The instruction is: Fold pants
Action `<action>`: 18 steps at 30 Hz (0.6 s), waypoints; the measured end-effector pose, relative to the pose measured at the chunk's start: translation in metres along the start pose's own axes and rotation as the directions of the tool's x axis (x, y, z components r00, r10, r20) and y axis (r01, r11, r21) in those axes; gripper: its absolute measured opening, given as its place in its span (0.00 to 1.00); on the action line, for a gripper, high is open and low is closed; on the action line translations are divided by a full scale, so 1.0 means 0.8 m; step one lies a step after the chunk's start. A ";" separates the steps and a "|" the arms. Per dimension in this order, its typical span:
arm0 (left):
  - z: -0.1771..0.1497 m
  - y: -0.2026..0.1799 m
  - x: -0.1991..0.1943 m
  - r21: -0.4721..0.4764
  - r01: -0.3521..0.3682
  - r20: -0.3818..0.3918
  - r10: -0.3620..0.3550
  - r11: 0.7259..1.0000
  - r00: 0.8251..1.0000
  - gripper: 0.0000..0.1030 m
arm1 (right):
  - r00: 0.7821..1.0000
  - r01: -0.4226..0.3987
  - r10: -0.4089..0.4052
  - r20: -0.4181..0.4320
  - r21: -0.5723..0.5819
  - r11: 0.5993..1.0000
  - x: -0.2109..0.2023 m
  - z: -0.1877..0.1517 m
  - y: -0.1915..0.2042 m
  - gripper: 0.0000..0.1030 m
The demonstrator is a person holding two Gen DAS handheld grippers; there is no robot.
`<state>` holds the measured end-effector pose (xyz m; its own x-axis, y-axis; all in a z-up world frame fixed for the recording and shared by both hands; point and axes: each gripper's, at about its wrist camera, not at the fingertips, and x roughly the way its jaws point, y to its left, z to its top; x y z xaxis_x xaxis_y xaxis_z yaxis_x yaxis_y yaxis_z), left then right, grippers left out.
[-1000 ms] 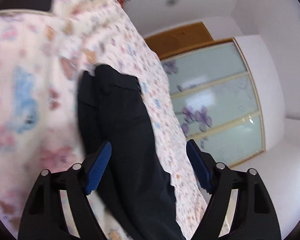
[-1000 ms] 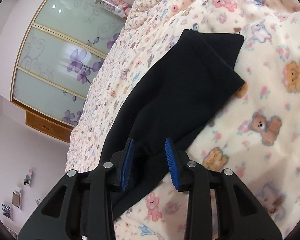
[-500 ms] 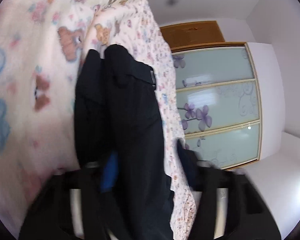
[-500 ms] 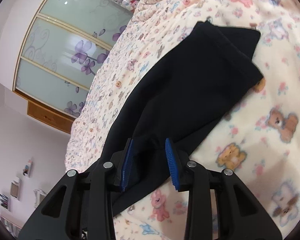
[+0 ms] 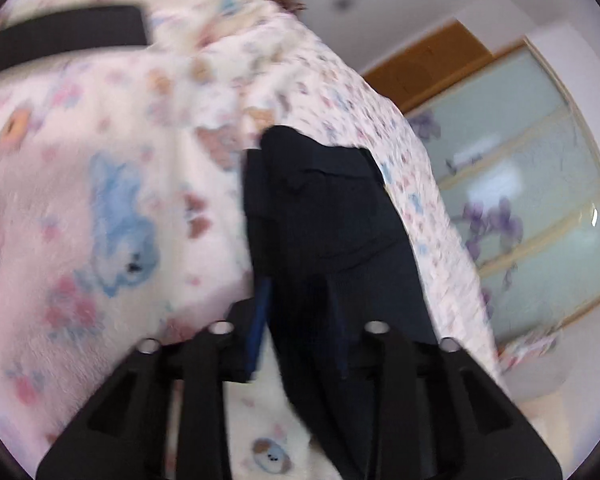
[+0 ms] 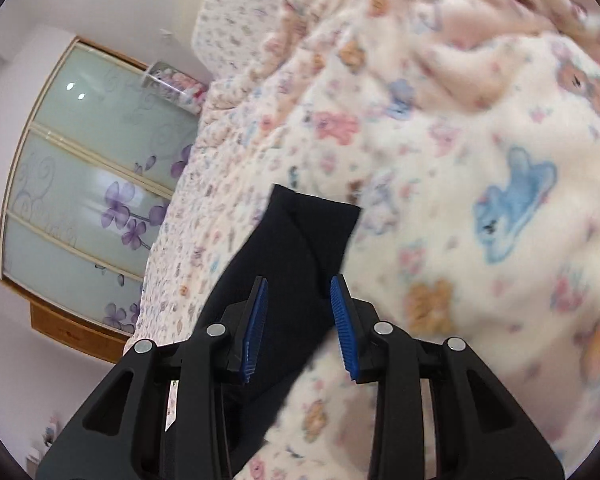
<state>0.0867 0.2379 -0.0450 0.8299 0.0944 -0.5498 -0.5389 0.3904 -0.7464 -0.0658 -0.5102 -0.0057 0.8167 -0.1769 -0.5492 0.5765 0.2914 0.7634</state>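
Note:
The dark navy pants (image 5: 324, 220) lie lengthwise on a bed under a pink-and-cream teddy-bear blanket (image 5: 80, 200). In the left wrist view the waistband end lies ahead, and my left gripper (image 5: 300, 320) is shut on the fabric, which bunches between the blue pads. In the right wrist view the pants (image 6: 300, 240) show their hem end ahead. My right gripper (image 6: 298, 320) is shut on that leg fabric, which passes between its blue pads (image 6: 342, 320).
A wardrobe with frosted sliding doors and purple flowers (image 6: 100, 200) stands past the bed's edge, also in the left wrist view (image 5: 520, 220). A black strip (image 5: 60, 40) lies on the blanket at far left. Rumpled bedding (image 6: 420, 40) rises ahead.
My left gripper has closed from wide open onto the pants. My right gripper has moved with its hold, and the hem end now lies much closer to it. Both views have swung.

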 end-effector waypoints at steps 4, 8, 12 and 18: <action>-0.003 -0.013 -0.041 0.047 0.004 0.150 -0.011 0.999 0.989 0.71 | 0.997 0.041 -0.041 -0.071 -0.008 0.999 0.023 -0.003 -0.010 0.33; -0.023 -0.047 -0.084 0.218 0.067 0.286 -0.130 0.974 0.949 0.84 | 0.990 0.059 -0.062 -0.123 -0.030 0.998 0.045 -0.012 -0.005 0.33; -0.045 -0.081 -0.076 0.367 0.172 0.170 -0.248 0.914 0.954 0.91 | 0.988 0.068 -0.073 -0.135 -0.041 0.997 0.064 -0.019 -0.003 0.16; -0.072 -0.097 -0.015 0.353 0.297 -0.155 -0.258 0.887 0.954 0.91 | 1.000 0.024 -0.021 0.016 -0.210 0.977 0.032 -0.017 0.043 0.11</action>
<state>0.1106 0.1535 -0.0021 0.9081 -0.1527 -0.3900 -0.1805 0.6975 -0.6935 -0.0254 -0.4918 0.0021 0.8050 -0.1977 -0.5594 0.5774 0.4782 0.6618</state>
